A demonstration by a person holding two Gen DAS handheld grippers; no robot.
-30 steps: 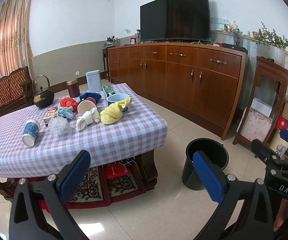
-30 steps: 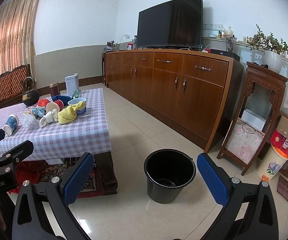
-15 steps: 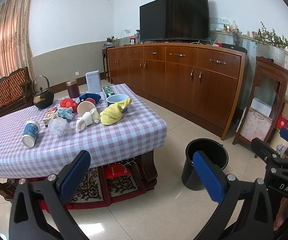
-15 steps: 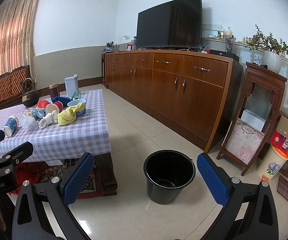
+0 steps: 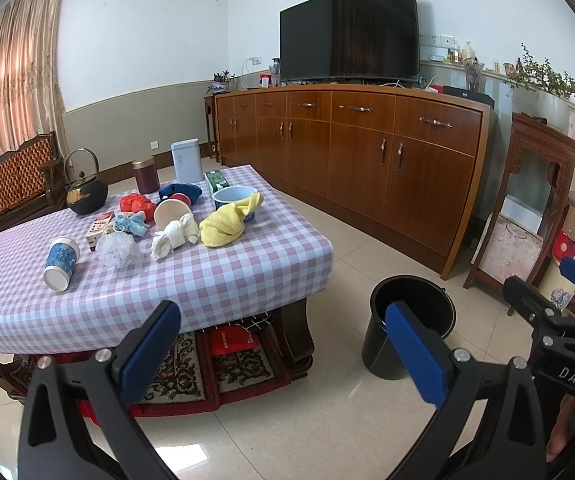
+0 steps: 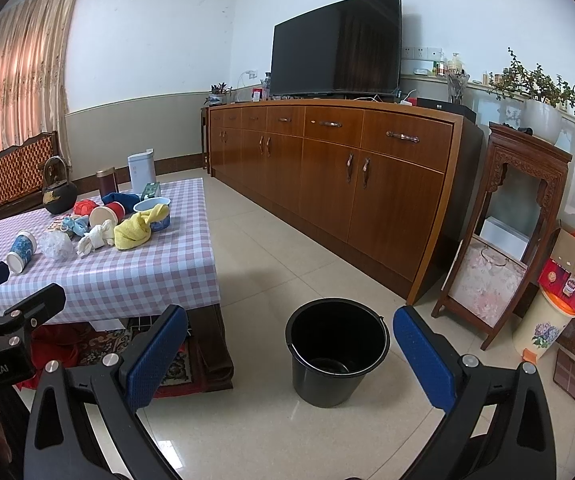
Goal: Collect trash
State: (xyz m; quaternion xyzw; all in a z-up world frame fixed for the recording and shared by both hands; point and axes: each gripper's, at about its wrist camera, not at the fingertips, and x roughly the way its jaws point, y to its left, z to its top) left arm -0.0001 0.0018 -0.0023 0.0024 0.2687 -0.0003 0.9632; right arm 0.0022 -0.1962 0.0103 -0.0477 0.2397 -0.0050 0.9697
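Observation:
A low table with a checked cloth (image 5: 223, 280) (image 6: 159, 268) carries litter: a tipped blue paper cup (image 5: 61, 262) (image 6: 21, 250), a crumpled clear plastic wad (image 5: 117, 250), white and yellow cloth bundles (image 5: 223, 226) (image 6: 133, 232), a red-and-white cup (image 5: 171, 212) and a red bag (image 5: 135, 202). On the floor to the table's right stands a black bucket (image 5: 409, 338) (image 6: 337, 350), with nothing visible inside. My left gripper (image 5: 283, 344) is open and holds nothing, well short of the table. My right gripper (image 6: 289, 350) is open too, framing the bucket.
A long wooden sideboard (image 5: 367, 160) with a television (image 5: 347, 30) runs along the far wall. A carved wooden stand (image 6: 503, 232), a flowered bin (image 6: 543, 326) and boxes sit at the right. A kettle (image 5: 83, 192), canister, white jug and blue bowl also stand on the table.

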